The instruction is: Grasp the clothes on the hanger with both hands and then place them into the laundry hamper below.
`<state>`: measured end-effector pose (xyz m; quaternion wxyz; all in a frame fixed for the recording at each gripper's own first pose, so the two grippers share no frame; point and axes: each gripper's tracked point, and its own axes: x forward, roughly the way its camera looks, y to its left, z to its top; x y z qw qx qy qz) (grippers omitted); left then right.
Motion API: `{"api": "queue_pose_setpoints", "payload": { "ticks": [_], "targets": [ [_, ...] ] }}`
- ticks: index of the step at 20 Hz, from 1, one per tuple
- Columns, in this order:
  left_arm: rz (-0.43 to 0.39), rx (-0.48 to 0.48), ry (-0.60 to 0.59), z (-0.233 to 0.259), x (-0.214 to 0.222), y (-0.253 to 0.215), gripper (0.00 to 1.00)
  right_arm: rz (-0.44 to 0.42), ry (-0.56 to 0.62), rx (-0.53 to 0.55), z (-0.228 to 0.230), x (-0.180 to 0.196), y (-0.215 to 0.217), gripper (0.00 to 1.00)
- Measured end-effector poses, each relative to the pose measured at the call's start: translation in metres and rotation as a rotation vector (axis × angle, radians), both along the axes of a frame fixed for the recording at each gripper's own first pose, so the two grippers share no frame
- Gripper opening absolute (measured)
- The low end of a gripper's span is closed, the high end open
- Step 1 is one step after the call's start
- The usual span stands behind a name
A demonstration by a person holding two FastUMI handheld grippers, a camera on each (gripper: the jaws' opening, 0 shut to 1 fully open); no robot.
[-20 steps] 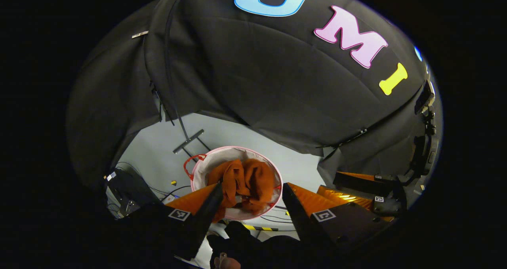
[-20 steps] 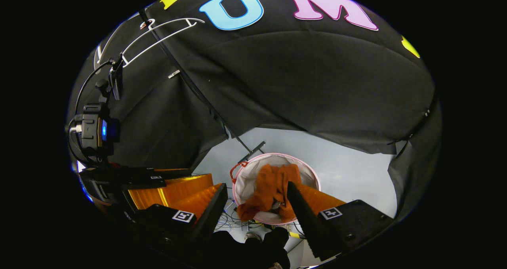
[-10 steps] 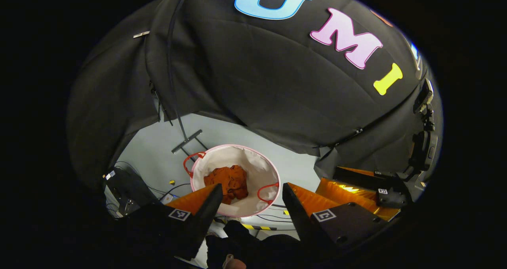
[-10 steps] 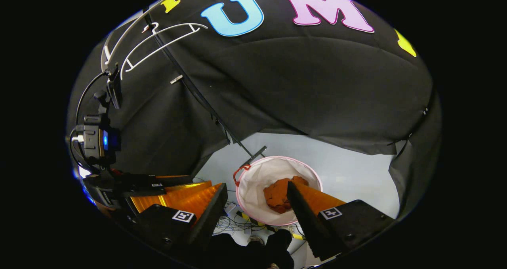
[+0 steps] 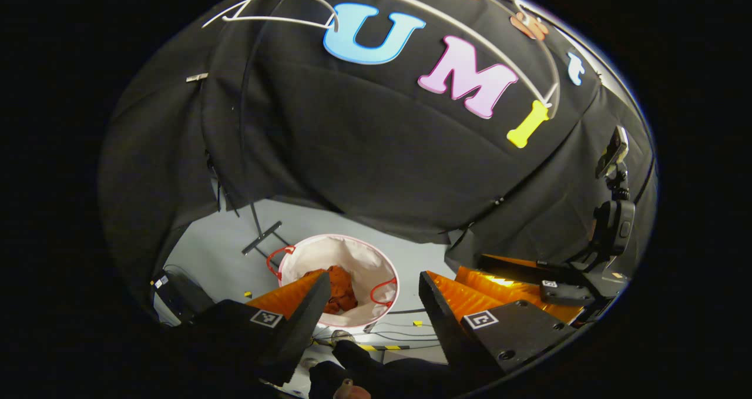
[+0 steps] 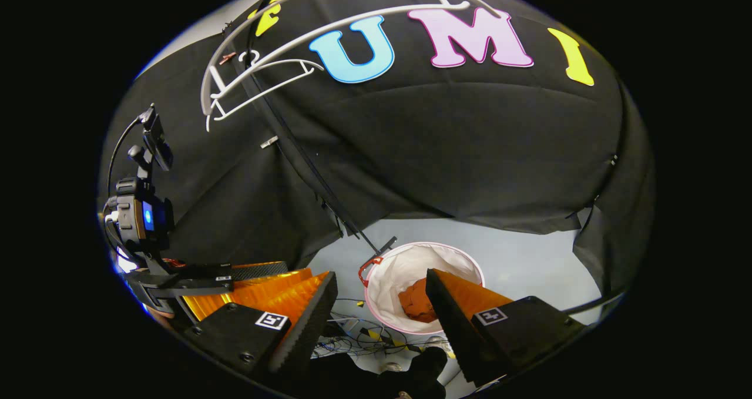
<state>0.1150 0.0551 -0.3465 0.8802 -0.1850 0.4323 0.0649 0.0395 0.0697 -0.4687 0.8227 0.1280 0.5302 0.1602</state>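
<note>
An orange garment (image 5: pixel 339 288) (image 6: pixel 416 305) lies crumpled at the bottom of the round white hamper (image 5: pixel 358 257) (image 6: pixel 405 267) with a pink rim and red handles, on the floor far below. My left gripper (image 5: pixel 370 305) is open above it, nothing between its fingers. My right gripper (image 6: pixel 382 308) is also open and holds nothing; it appears too in the left gripper view at the right (image 5: pixel 529 281). The left gripper appears at the left of the right gripper view (image 6: pixel 235 281). The bare white hanger (image 5: pixel 276 11) (image 6: pixel 258 79) hangs on the curved rail up top.
A black stand pole (image 5: pixel 249 170) (image 6: pixel 311 170) runs down to a cross foot next to the hamper. Cables and a dark box (image 5: pixel 176 290) lie on the pale floor at the left. A person's dark shoe (image 5: pixel 352 364) shows at the bottom.
The orange garment dropped from the hamper's rim to its bottom. Both grippers rose and tilted upward, so the hamper looks smaller and the hanger and rail came into sight.
</note>
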Motion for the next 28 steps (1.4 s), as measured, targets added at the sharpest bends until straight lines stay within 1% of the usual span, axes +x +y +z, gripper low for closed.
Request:
{"api": "queue_pose_setpoints", "payload": {
  "ticks": [3, 5, 8, 10, 11, 13, 14, 16, 18, 20, 21, 22, 23, 24, 26, 27, 28],
  "targets": [
    [-0.03, 0.007, -0.057, 0.029, -0.022, 0.005, 0.96, -0.017, -0.054, -0.008, 0.026, -0.018, 0.009, 0.99],
    [-0.061, 0.027, -0.113, 0.054, -0.032, 0.007, 0.96, -0.025, -0.129, -0.004, 0.055, -0.021, 0.017, 0.99],
    [-0.114, 0.072, -0.275, 0.114, -0.043, 0.006, 0.96, -0.042, -0.318, -0.016, 0.114, -0.015, 0.018, 0.99],
    [-0.145, 0.115, -0.363, 0.152, -0.052, 0.003, 0.96, -0.056, -0.416, -0.024, 0.155, -0.015, 0.018, 0.99],
    [-0.161, 0.135, -0.408, 0.159, -0.046, 0.001, 0.96, -0.064, -0.462, -0.027, 0.174, -0.015, 0.017, 1.0],
    [-0.191, 0.171, -0.517, 0.192, -0.054, -0.003, 0.96, -0.075, -0.576, -0.046, 0.218, -0.012, 0.008, 0.99],
    [-0.203, 0.19, -0.575, 0.211, -0.06, -0.007, 0.92, -0.082, -0.63, -0.056, 0.241, -0.013, 0.003, 0.98],
    [-0.222, 0.22, -0.697, 0.252, -0.067, -0.016, 0.92, -0.099, -0.729, -0.064, 0.28, -0.017, -0.001, 0.98],
    [-0.219, 0.221, -0.783, 0.275, -0.075, -0.018, 0.92, -0.127, -0.816, -0.062, 0.312, -0.02, -0.007, 0.98],
    [-0.209, 0.24, -0.848, 0.289, -0.093, -0.022, 0.95, -0.158, -0.897, -0.046, 0.339, -0.019, -0.01, 1.0],
    [-0.204, 0.259, -0.865, 0.297, -0.099, -0.023, 0.92, -0.17, -0.925, -0.03, 0.35, -0.02, -0.01, 0.99],
    [-0.204, 0.276, -0.876, 0.3, -0.102, -0.027, 0.99, -0.18, -0.946, -0.009, 0.359, -0.02, -0.011, 0.98],
    [-0.2, 0.294, -0.891, 0.303, -0.106, -0.029, 0.92, -0.189, -0.966, 0.01, 0.365, -0.019, -0.012, 1.0],
    [-0.199, 0.301, -0.908, 0.307, -0.107, -0.032, 0.95, -0.192, -0.977, 0.017, 0.369, -0.017, -0.013, 0.98],
    [-0.186, 0.296, -0.922, 0.312, -0.11, -0.037, 0.95, -0.186, -0.993, 0.017, 0.373, -0.014, -0.019, 0.98],
    [-0.166, 0.296, -0.933, 0.318, -0.111, -0.037, 0.95, -0.176, -0.994, 0.021, 0.375, -0.014, -0.018, 1.0],
    [-0.147, 0.294, -0.941, 0.323, -0.113, -0.037, 0.95, -0.164, -0.987, 0.027, 0.375, -0.014, -0.016, 1.0]
  ]
}}
